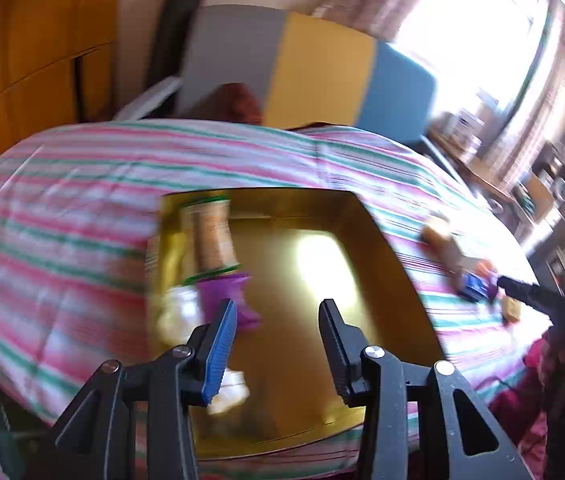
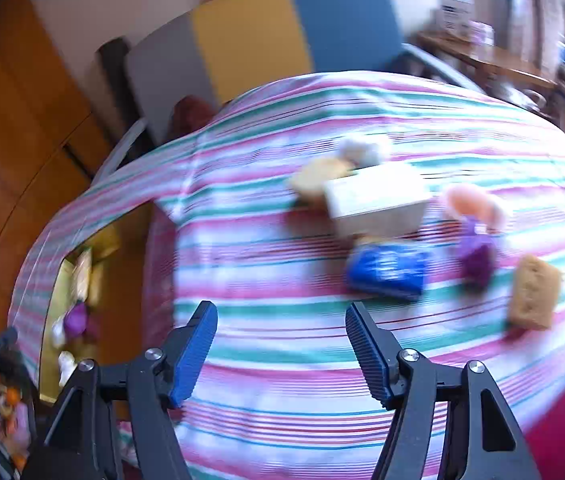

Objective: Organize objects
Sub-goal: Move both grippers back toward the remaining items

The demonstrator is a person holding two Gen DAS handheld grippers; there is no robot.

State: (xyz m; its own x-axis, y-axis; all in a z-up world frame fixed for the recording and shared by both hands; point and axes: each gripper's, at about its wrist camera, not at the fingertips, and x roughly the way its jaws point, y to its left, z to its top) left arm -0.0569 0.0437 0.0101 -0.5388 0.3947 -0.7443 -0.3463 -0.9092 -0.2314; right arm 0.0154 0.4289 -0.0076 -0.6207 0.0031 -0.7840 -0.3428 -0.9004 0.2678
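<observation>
Inside gold box [image 1: 378,240], lengthwise canister [image 1: 216,236]

left gripper [image 1: 278,320] jaws spread and holding nothing, right gripper [image 2: 282,320] likewise spread wide

A: Any readable text?

B: None — both views are motion-blurred. The blue packet [image 2: 387,270] has white print, but it's smeared past reading.

A: The white box [image 2: 378,199]?

B: Faint marks on its top face, illegible. Same for the cylindrical can [image 1: 215,234] in the gold box [image 1: 378,240] — the label is just orange blur.

A: Numbers, signs?

B: None legible.
</observation>
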